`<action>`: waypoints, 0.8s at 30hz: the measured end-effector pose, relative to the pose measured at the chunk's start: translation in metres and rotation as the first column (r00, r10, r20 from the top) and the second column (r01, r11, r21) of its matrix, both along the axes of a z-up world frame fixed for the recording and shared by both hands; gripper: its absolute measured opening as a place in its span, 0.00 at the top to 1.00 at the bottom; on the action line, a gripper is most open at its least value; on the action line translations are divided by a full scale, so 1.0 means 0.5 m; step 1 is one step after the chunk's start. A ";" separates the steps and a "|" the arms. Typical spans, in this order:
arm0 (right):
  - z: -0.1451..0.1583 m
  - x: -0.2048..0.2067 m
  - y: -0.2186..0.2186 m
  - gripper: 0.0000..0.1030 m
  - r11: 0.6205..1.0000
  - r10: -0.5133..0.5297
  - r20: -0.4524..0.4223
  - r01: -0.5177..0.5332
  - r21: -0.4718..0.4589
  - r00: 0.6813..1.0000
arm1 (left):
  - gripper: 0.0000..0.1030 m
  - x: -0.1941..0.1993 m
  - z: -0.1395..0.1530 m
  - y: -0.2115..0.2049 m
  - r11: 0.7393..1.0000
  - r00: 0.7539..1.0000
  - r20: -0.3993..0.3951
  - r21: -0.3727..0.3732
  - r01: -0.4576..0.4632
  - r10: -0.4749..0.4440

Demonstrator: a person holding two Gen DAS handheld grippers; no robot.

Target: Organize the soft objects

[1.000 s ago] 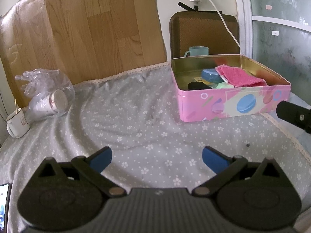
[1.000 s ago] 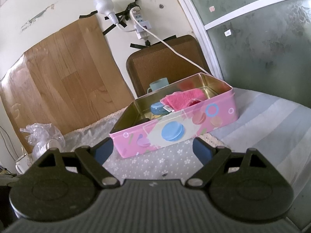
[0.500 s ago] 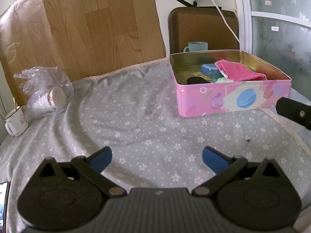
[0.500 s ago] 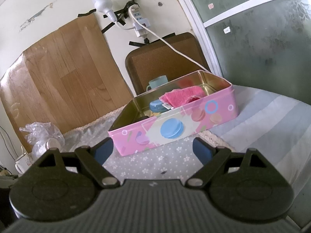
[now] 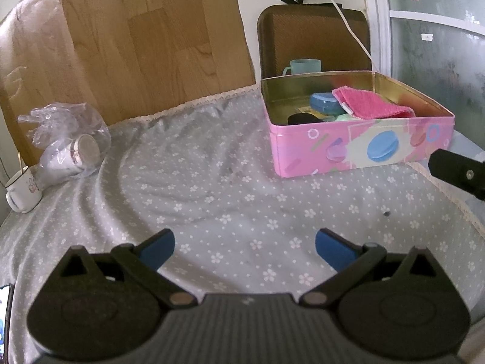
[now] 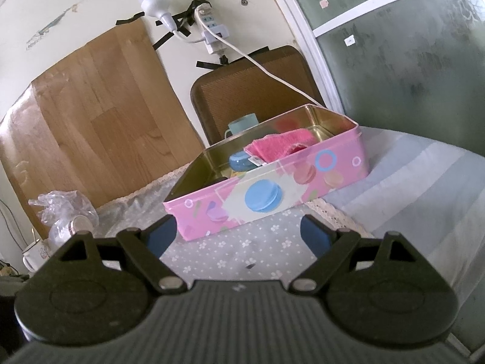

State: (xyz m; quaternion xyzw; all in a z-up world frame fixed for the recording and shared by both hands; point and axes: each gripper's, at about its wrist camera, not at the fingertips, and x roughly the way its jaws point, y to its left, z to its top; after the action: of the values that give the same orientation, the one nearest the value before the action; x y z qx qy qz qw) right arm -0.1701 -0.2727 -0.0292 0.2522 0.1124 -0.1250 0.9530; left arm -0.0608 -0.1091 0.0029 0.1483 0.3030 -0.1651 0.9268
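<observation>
An open pink tin box (image 5: 360, 148) stands on the grey flowered cloth (image 5: 212, 200) at the right. It also shows in the right wrist view (image 6: 272, 197). A folded pink towel (image 5: 369, 106) lies on top inside it, next to a blue round case (image 5: 326, 103), a black item (image 5: 301, 119) and a pale green item (image 5: 344, 117). My left gripper (image 5: 245, 247) is open and empty, above the cloth well short of the box. My right gripper (image 6: 235, 233) is open and empty, just in front of the box; part of it shows at the left view's right edge (image 5: 457, 173).
A clear plastic bag with a white cup (image 5: 72, 148) lies at the left, with a white mug (image 5: 22, 188) beside it. A teal mug (image 5: 304, 66) stands behind the box before a brown chair back (image 5: 312, 36). A white cable (image 6: 272, 72) hangs from the wall socket.
Both grippers have drawn back a little from the box and stayed open. The box and its contents have not moved.
</observation>
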 end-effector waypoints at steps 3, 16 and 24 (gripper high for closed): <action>-0.002 0.000 -0.003 0.12 1.000 -0.003 -0.002 0.003 0.005 1.000 | 0.00 0.001 -0.003 -0.005 1.000 1.000 -0.004 0.006 0.003 -0.003; -0.009 0.004 -0.014 0.12 1.000 -0.009 -0.009 0.009 0.022 1.000 | 0.00 0.007 -0.015 -0.019 1.000 1.000 -0.017 0.028 0.013 -0.012; -0.014 0.009 -0.024 0.12 0.999 -0.010 -0.015 0.011 0.031 1.000 | 0.00 0.013 -0.021 -0.031 0.999 1.000 -0.024 0.039 0.019 -0.018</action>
State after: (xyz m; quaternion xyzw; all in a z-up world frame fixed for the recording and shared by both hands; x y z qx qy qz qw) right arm -0.1656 -0.2848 -0.0360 0.2665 0.1202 -0.1300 0.9474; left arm -0.0542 -0.1245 -0.0077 0.1671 0.3158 -0.1696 0.9185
